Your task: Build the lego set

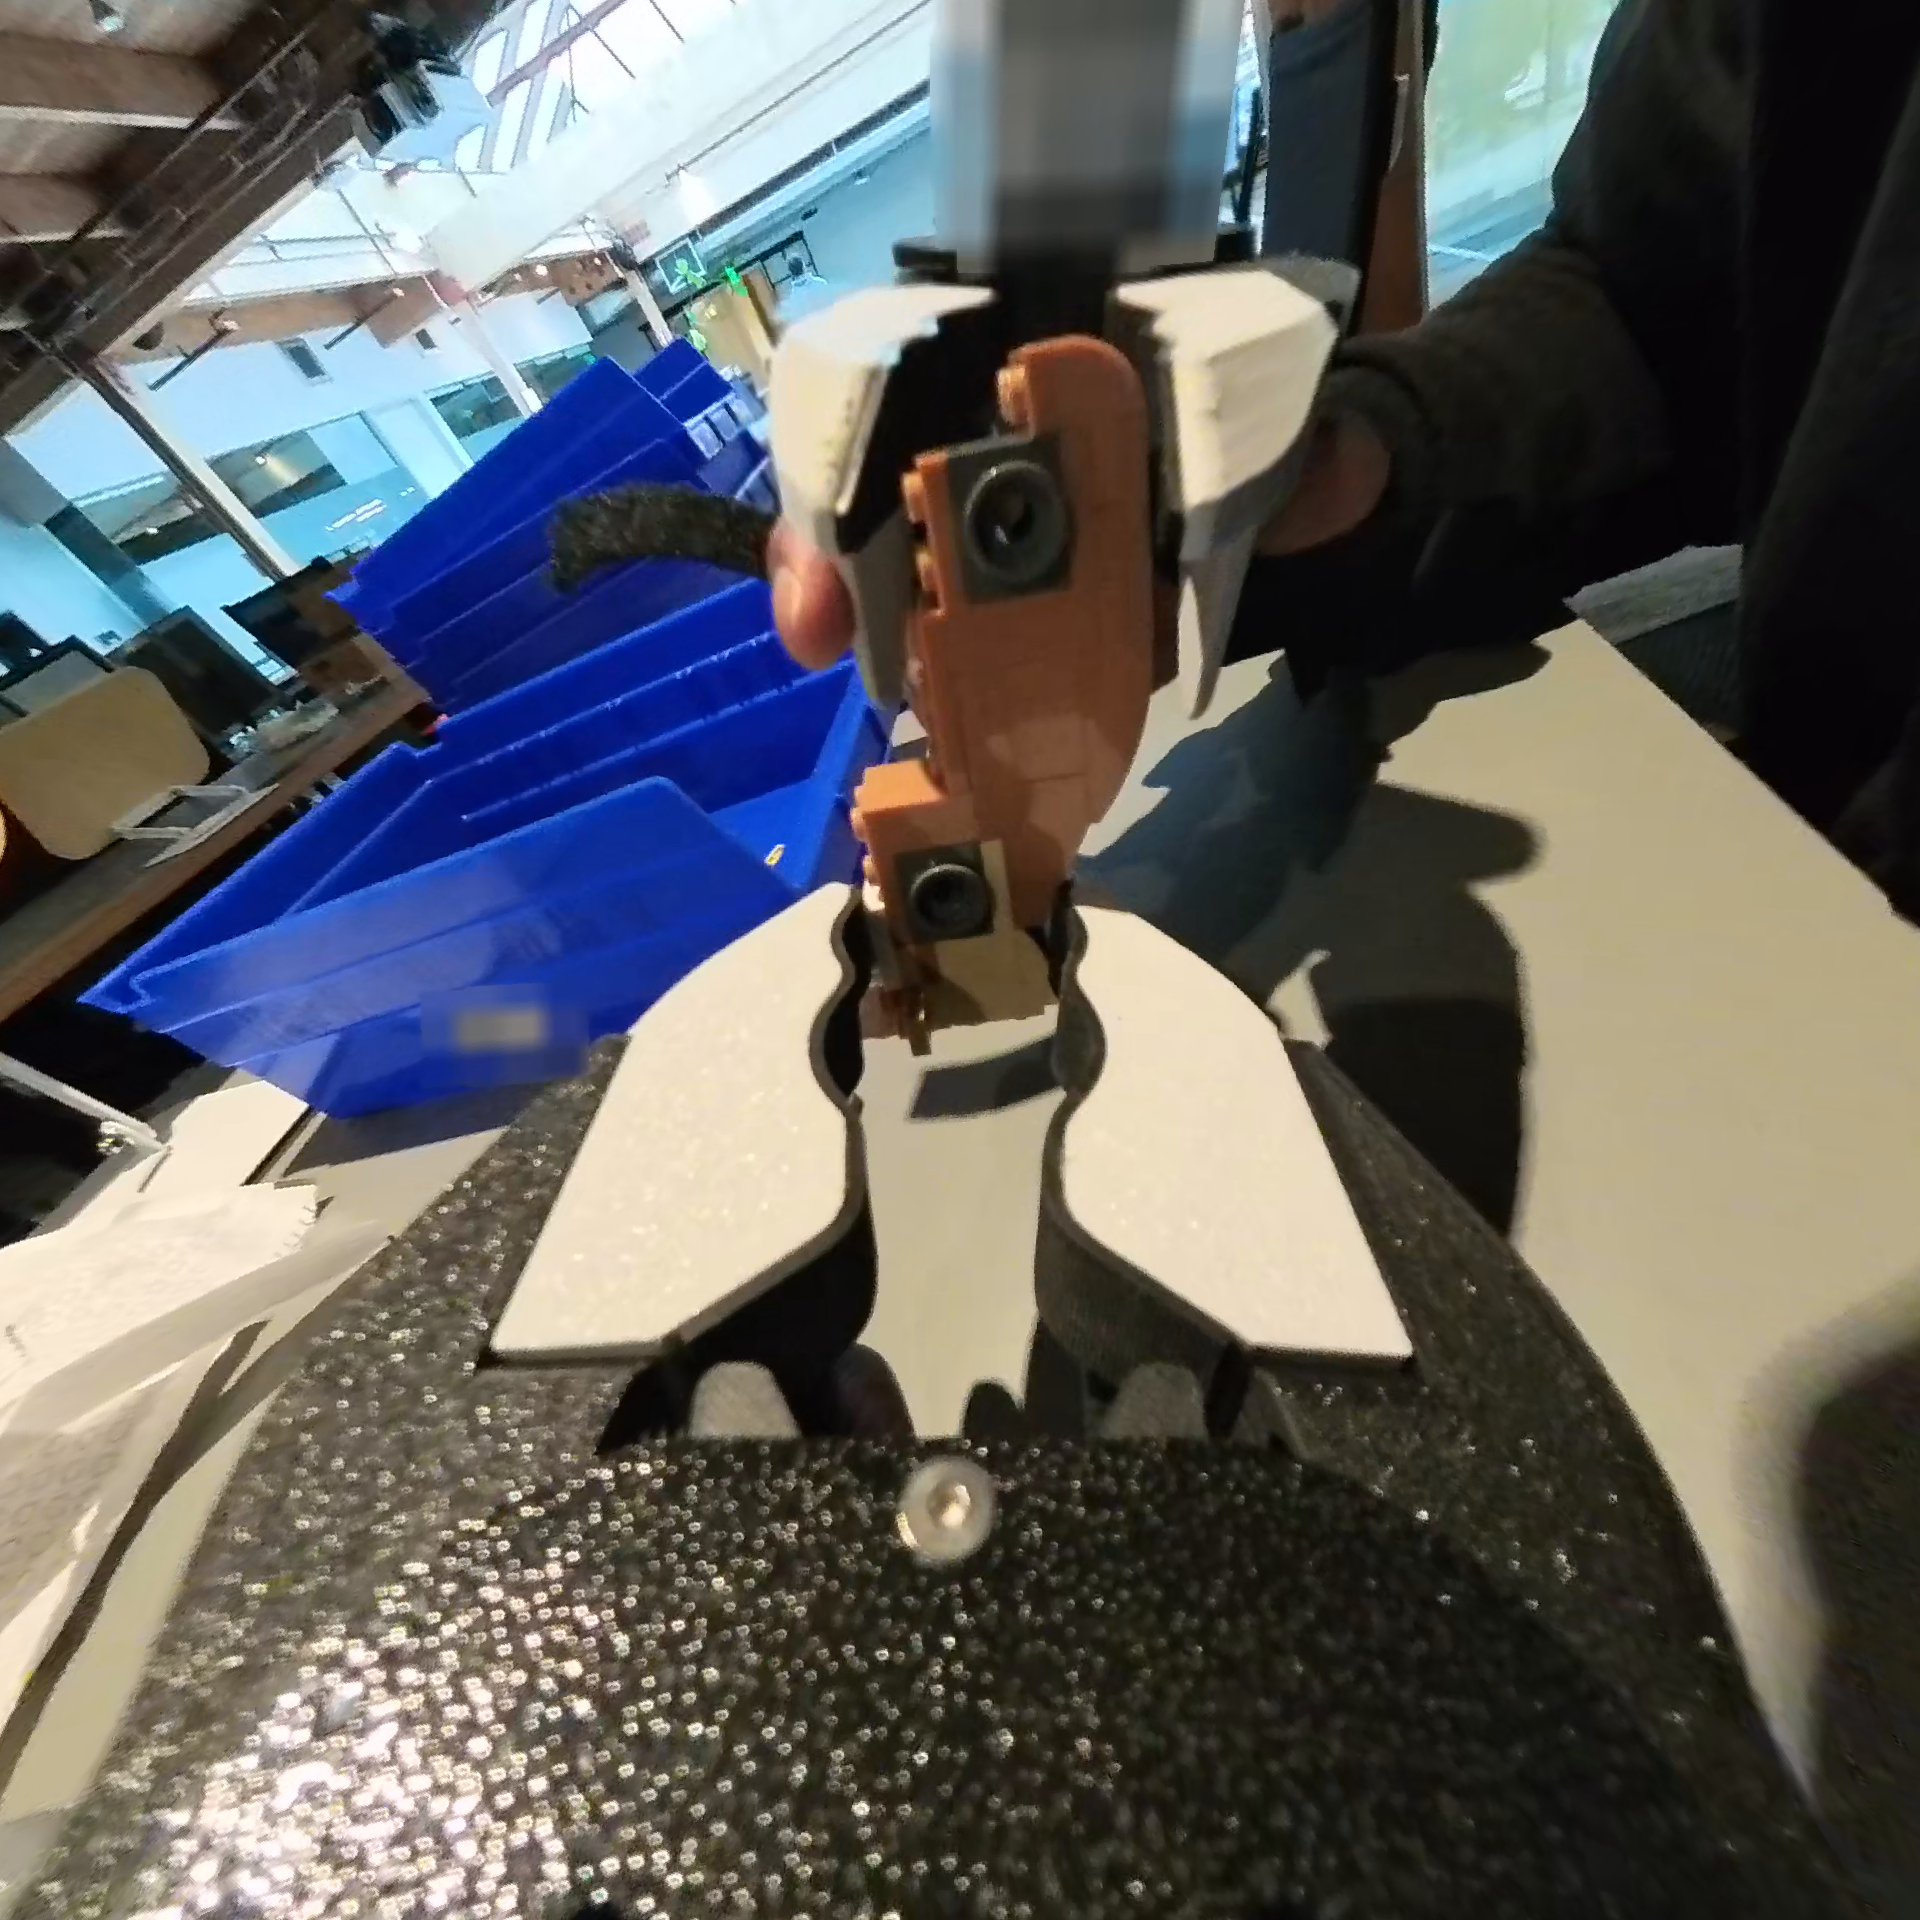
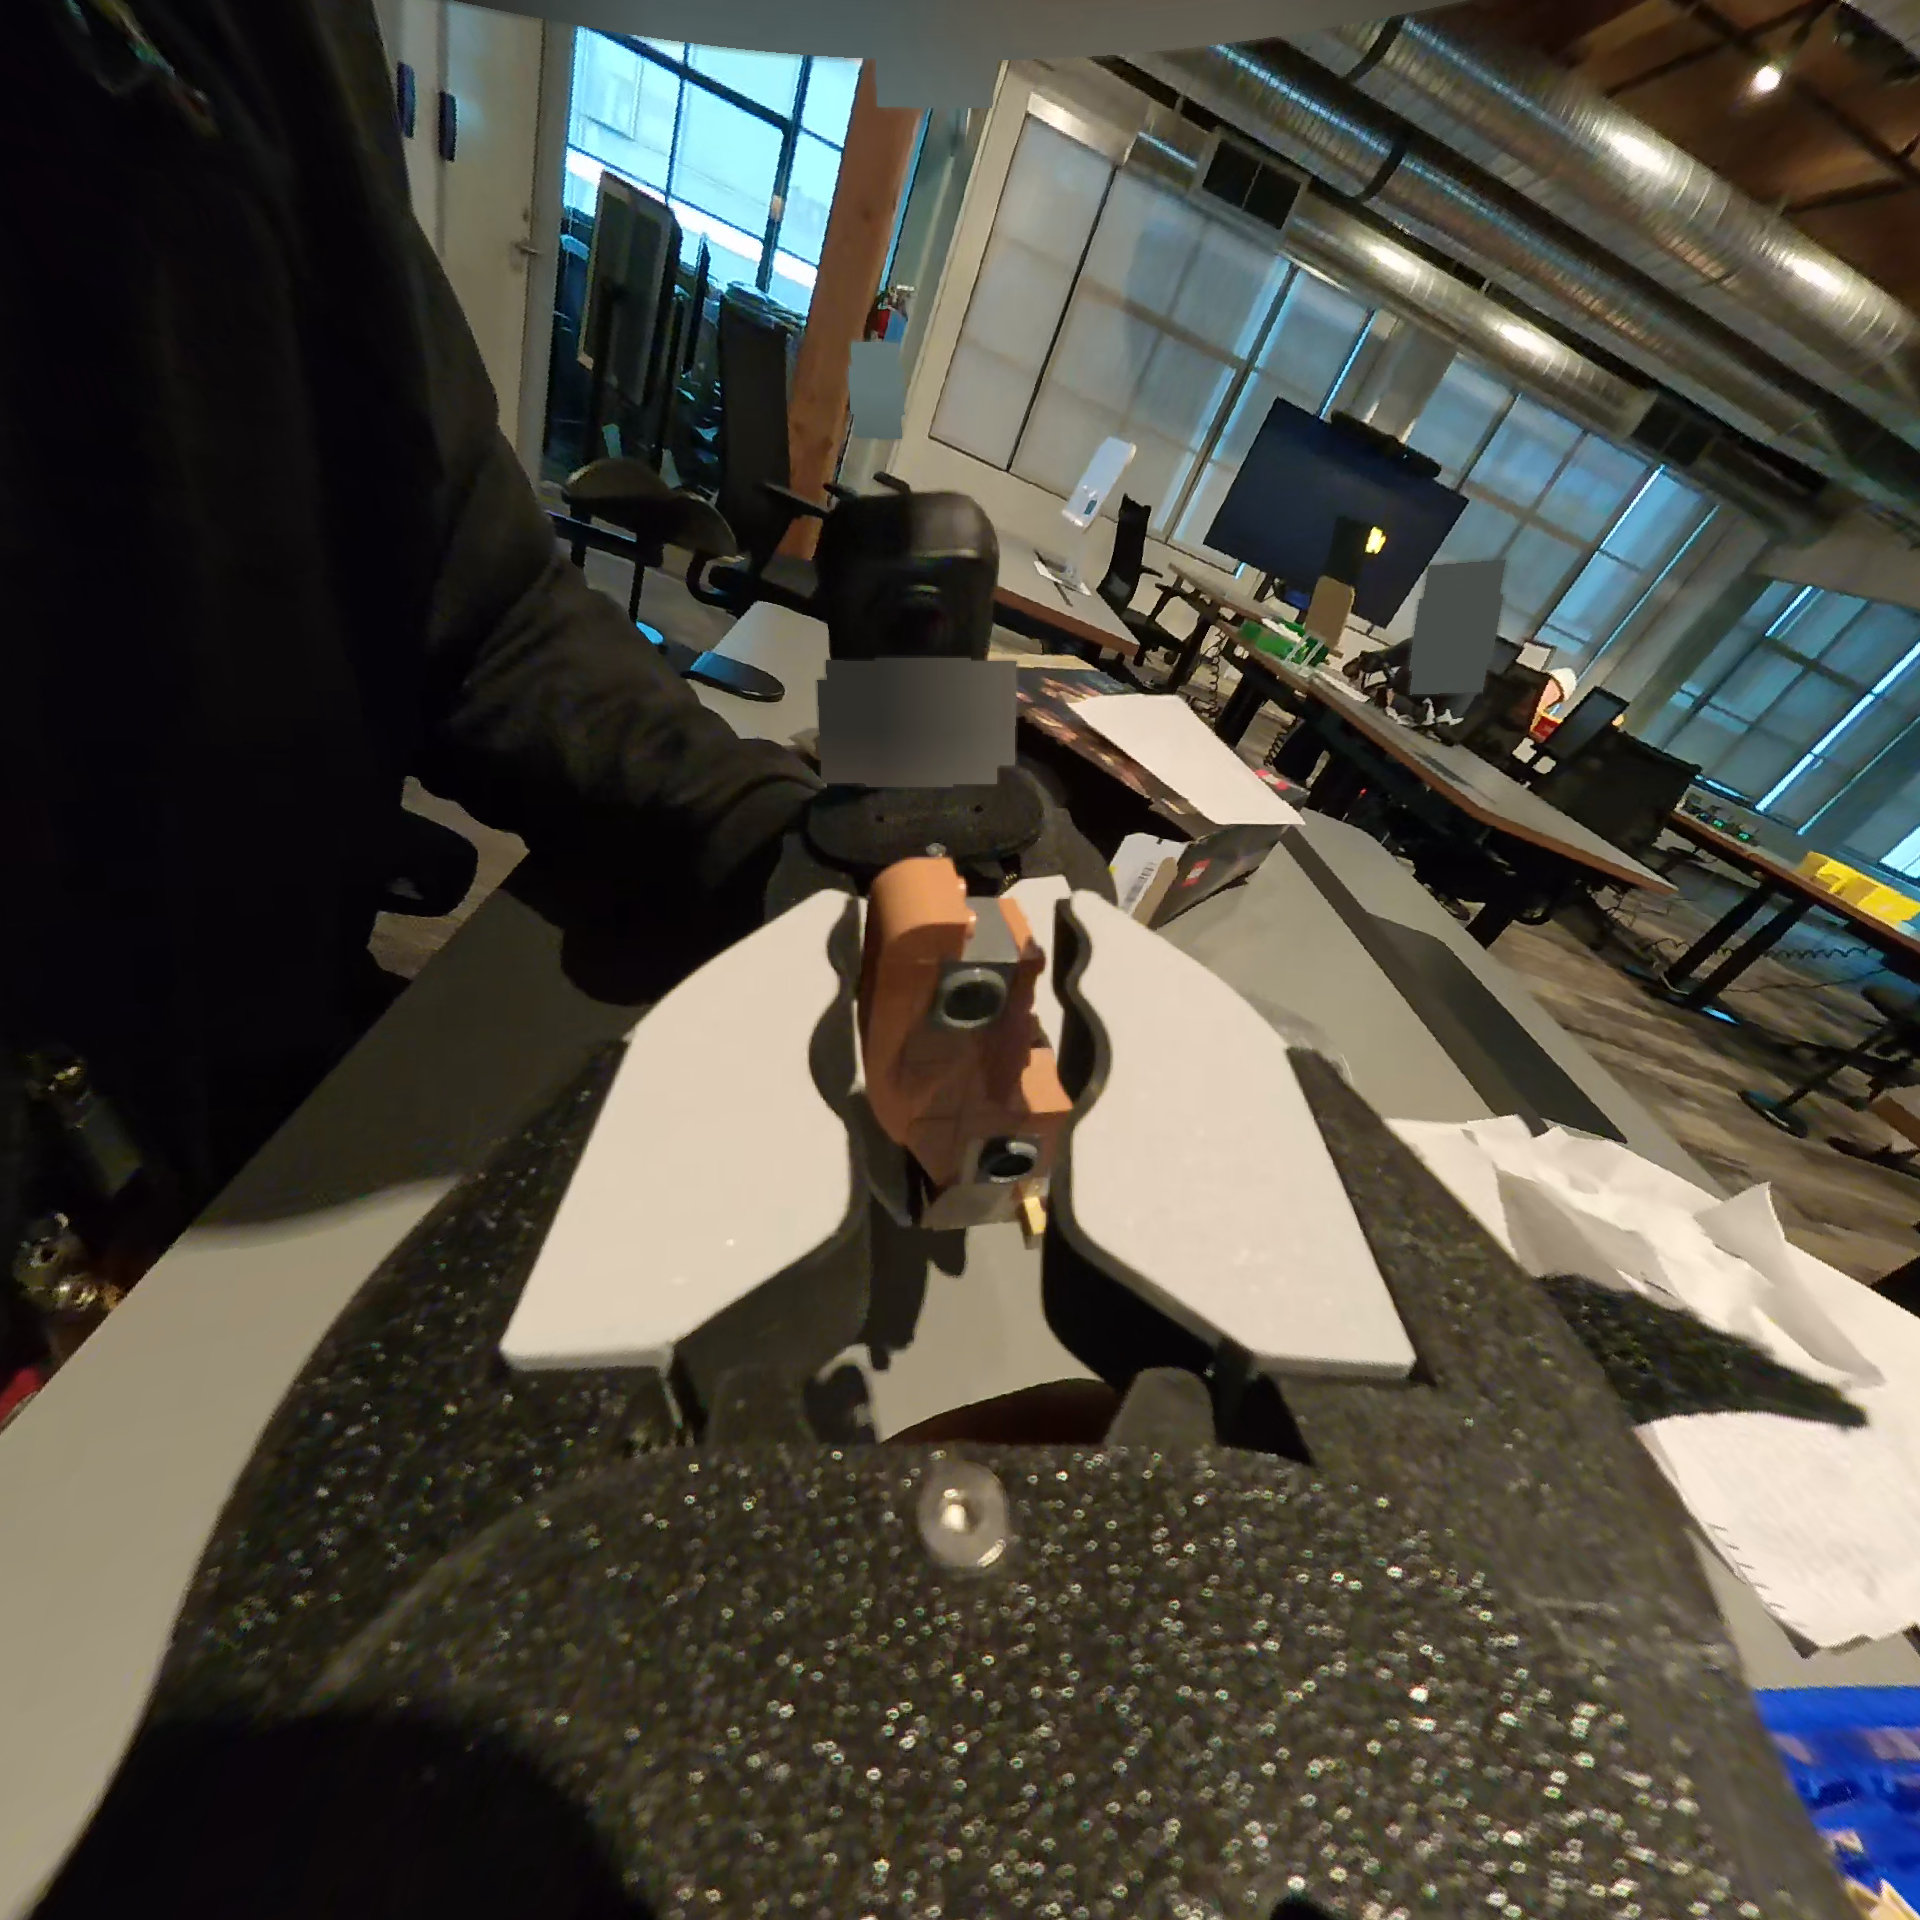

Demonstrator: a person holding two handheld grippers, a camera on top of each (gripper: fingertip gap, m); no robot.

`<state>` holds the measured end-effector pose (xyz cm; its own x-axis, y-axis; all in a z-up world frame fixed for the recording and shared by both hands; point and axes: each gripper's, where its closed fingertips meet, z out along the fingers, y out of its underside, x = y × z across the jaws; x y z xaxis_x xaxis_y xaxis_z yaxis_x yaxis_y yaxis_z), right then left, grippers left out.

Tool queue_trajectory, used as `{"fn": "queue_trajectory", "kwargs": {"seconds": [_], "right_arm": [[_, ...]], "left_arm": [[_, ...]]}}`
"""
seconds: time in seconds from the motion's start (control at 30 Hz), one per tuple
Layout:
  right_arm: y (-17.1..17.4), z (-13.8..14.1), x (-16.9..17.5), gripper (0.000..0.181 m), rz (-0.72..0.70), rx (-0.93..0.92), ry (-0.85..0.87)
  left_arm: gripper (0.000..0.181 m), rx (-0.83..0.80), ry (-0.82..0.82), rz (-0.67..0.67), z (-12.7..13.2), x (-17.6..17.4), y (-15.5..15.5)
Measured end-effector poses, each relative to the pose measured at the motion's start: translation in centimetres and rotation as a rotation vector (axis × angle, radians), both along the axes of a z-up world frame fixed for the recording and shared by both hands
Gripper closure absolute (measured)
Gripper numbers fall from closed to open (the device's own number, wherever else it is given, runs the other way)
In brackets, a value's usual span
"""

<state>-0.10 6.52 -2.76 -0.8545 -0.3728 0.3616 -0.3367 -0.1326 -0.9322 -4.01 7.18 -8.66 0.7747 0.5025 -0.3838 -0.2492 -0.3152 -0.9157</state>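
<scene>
A brown lego assembly (image 1: pixel 1039 644) with two dark grey holed bricks (image 1: pixel 1013 520) and tan parts at its lower end is held in the air above the grey table (image 1: pixel 1662 935). My left gripper (image 1: pixel 956 935) is shut on its lower, tan end. My right gripper (image 1: pixel 1044 691) comes from above and is shut on its upper part. In the right wrist view the assembly (image 2: pixel 925 1049) lies lengthwise between the closed fingers of my right gripper (image 2: pixel 961 935). The left gripper's black body (image 2: pixel 914 821) sits just beyond it; its fingers are hidden.
Several blue bins (image 1: pixel 582 810) stand in a row at the table's left side. Crumpled white paper (image 1: pixel 125 1299) lies near them and shows in the right wrist view (image 2: pixel 1714 1299). A dark box (image 2: pixel 1195 862) sits farther back. A person's dark sleeve (image 1: pixel 1558 416) is close on the right. Across from one pair of fingers to the other is roughly 7 cm.
</scene>
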Motion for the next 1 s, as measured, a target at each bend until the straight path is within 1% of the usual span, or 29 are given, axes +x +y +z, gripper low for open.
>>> {"fn": "queue_trajectory", "kwargs": {"seconds": [0.27,0.47,0.77,1.0], "right_arm": [[-0.21,-0.63,-0.09,0.147,-0.007,0.028,-0.005],[-0.31,-0.51,-0.05,0.148,-0.002,0.016,-0.021],[-0.52,-0.69,-0.07,0.15,0.006,0.03,-0.068],[-0.62,-1.14,-0.12,0.15,0.01,0.062,-0.072]], "left_arm": [[0.149,0.008,0.008,-0.003,0.09,0.03,-0.09],[0.149,0.013,0.007,-0.002,0.19,0.06,-0.15],[0.149,0.013,-0.011,-0.008,-0.07,0.08,-0.24],[0.149,0.005,-0.026,-0.009,-0.51,0.01,-0.2]]}}
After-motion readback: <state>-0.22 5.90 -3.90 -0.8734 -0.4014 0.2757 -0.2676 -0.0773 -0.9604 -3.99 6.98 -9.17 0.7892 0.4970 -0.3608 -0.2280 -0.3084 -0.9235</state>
